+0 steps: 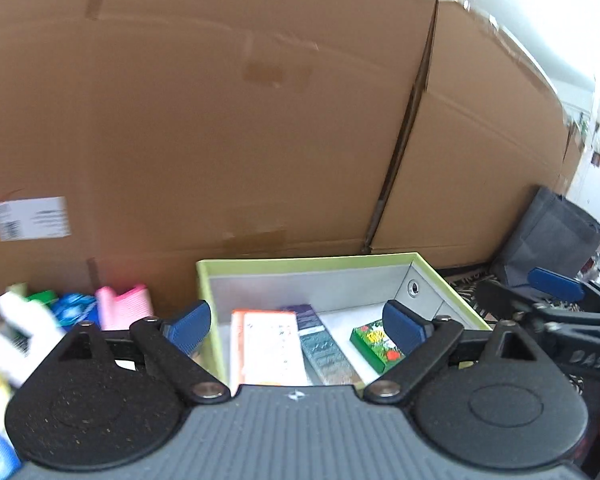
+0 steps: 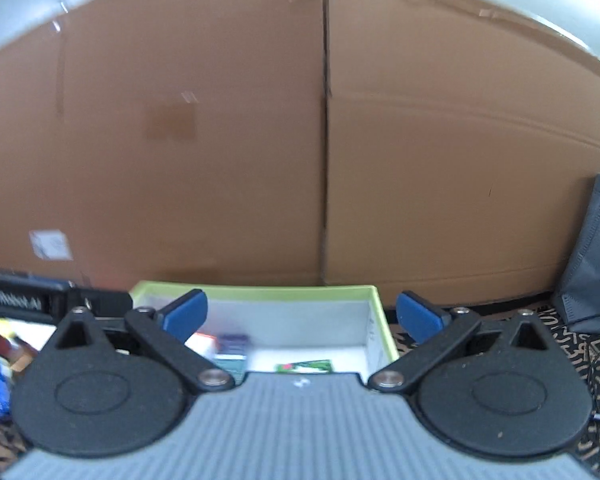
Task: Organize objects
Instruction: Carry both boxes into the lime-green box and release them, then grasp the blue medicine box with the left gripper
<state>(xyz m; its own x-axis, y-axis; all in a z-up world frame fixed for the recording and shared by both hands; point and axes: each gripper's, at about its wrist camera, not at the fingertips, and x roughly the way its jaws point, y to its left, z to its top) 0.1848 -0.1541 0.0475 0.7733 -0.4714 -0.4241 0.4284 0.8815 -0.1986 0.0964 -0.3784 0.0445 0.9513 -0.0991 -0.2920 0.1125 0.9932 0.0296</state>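
Note:
A green-rimmed storage box (image 1: 300, 264) with grey inner walls stands against the cardboard. Inside lie an orange-and-white packet (image 1: 268, 348), a dark purple-and-teal packet (image 1: 320, 344) and a small green floral box (image 1: 374, 344). My left gripper (image 1: 298, 326) hovers open above the box's near side, nothing between its blue pads. The right gripper (image 1: 556, 284) shows at the far right of that view. In the right wrist view my right gripper (image 2: 302, 316) is open over the same box (image 2: 260, 292), with the green floral box (image 2: 304, 366) and the purple packet (image 2: 232, 350) below it.
Large cardboard boxes (image 1: 220, 120) form a wall behind. Loose items sit left of the green box: a pink pack (image 1: 124, 306), a blue packet (image 1: 74, 308), a white object (image 1: 24, 320). A grey fabric bag (image 1: 548, 236) stands at the right on a patterned cloth (image 2: 572, 344).

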